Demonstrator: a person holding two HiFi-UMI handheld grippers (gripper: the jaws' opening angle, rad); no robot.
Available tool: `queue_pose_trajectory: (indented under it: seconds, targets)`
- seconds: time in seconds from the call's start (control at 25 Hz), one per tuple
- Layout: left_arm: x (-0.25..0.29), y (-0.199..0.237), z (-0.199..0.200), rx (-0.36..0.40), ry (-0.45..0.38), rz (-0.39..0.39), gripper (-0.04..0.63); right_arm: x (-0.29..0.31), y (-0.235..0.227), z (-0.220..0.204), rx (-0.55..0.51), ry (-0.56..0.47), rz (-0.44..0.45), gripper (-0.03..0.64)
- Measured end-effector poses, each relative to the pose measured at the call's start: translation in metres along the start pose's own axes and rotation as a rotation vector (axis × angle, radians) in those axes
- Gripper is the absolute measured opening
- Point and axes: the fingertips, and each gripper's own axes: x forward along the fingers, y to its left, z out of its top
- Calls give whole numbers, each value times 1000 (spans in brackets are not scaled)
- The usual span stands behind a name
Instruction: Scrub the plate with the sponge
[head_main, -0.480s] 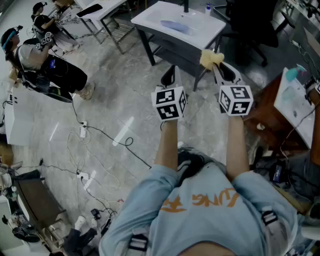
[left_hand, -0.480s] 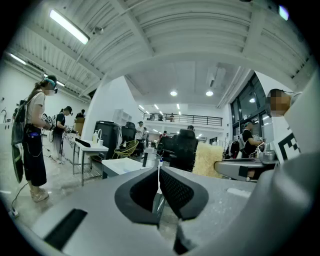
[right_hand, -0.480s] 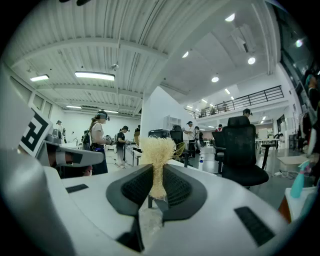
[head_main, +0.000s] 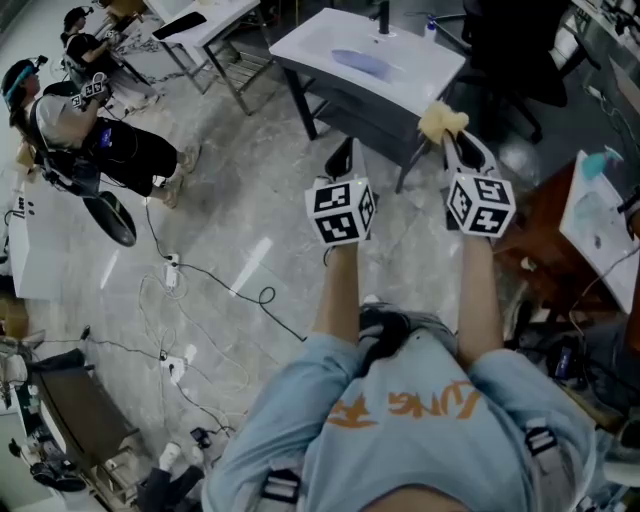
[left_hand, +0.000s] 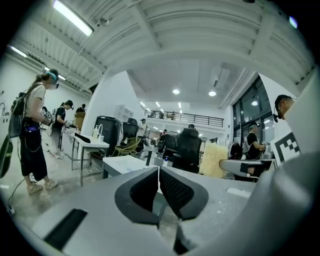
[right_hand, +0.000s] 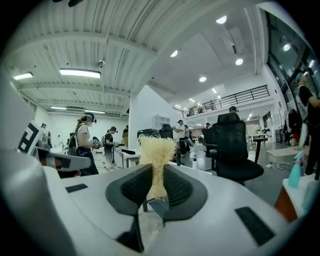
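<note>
Grey polished floor underfoot, loose black cables trailing across it to the left. White rectangular desk on dark legs stands ahead, with a black office chair behind its far right corner. Another person in dark clothes works well off to the left, clear of the path. Pale blue oval plate lies flat about mid-desk, nothing on it; probably hard and slick, liable to skate under scrubbing unless pinned at its rim. Both claws hang over the floor, short of the desk's near edge, so no scrubbing yet. Left gripper has its dark pads pressed together with nothing between them; it could steady the plate's near rim, and would have to open first. Right gripper is clamped on the waist of a pale yellow fibrous sponge, whose frayed head fans out above the pads. Sponge looks light, soft and springy; the hold low on it leaves plenty of working face, though it may flex sideways under pressure. Nothing blocks the way to the plate but the open gap to the desk's near edge.
</note>
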Motion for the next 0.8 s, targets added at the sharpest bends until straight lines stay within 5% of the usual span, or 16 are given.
queue_pose_trajectory:
  seconds: [0.36, 0.8]
  targets:
    - [6, 78, -2, -98, -3, 57, 9, 56, 52, 2, -58, 22, 67, 71]
    - [30, 117, 17, -102, -32, 57, 8, 109, 64, 28, -80, -36, 82, 72]
